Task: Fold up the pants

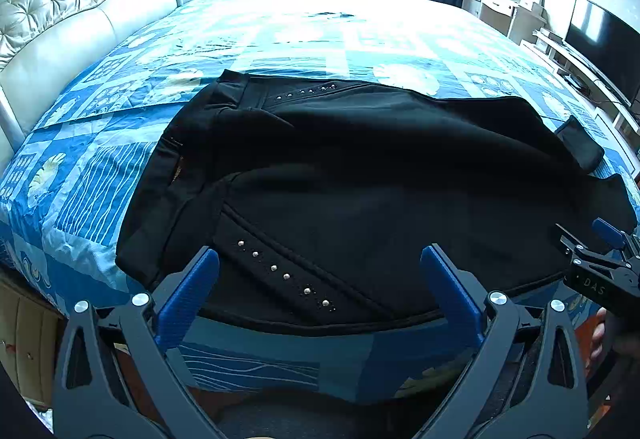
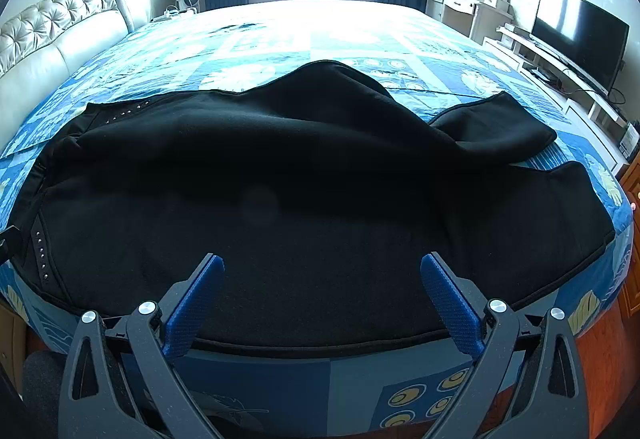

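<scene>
Pants read solid black, folds perhaps lost in shadow

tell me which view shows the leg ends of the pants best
The right wrist view: both leg ends of the black pants lie in full sight at the right. The left wrist view crowds them to its right edge, with the nearer one partly behind the right hand-held gripper.

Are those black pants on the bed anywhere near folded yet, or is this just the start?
Just the start. Done: the black pants lie spread across the blue bedspread, waistband to the left, legs to the right, one leg end rumpled. In hand: nothing; the left tongs and right tongs hover open over the near edge, empty. Left: every fold.
</scene>
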A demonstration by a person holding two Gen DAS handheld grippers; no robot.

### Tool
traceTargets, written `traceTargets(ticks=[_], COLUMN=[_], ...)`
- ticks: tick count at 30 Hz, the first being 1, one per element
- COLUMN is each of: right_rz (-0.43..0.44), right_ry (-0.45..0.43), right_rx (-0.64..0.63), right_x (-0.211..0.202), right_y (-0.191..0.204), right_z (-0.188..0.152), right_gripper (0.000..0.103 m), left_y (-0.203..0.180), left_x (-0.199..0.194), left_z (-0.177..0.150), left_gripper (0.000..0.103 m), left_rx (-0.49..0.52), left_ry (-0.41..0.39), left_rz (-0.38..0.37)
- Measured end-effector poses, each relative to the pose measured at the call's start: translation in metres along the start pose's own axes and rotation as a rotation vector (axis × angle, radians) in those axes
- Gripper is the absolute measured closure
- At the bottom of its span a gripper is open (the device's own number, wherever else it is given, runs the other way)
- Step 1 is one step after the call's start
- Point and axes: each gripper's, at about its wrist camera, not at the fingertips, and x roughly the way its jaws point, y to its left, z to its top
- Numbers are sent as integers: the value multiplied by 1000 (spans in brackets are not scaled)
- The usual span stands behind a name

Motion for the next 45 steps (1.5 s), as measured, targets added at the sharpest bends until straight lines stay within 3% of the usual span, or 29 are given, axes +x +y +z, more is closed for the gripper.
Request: traceTargets(ticks=[45], right_rz=[-3], right_ry=[8], right_rx=[-3], right_x=[2], right_y=[2], right_z=[-1], right_gripper=[5], left_y=[5], left_x=[3], left_z=[-1], left_gripper=[2], left_rx=[-8], left_ry=[1], left_rz=[13])
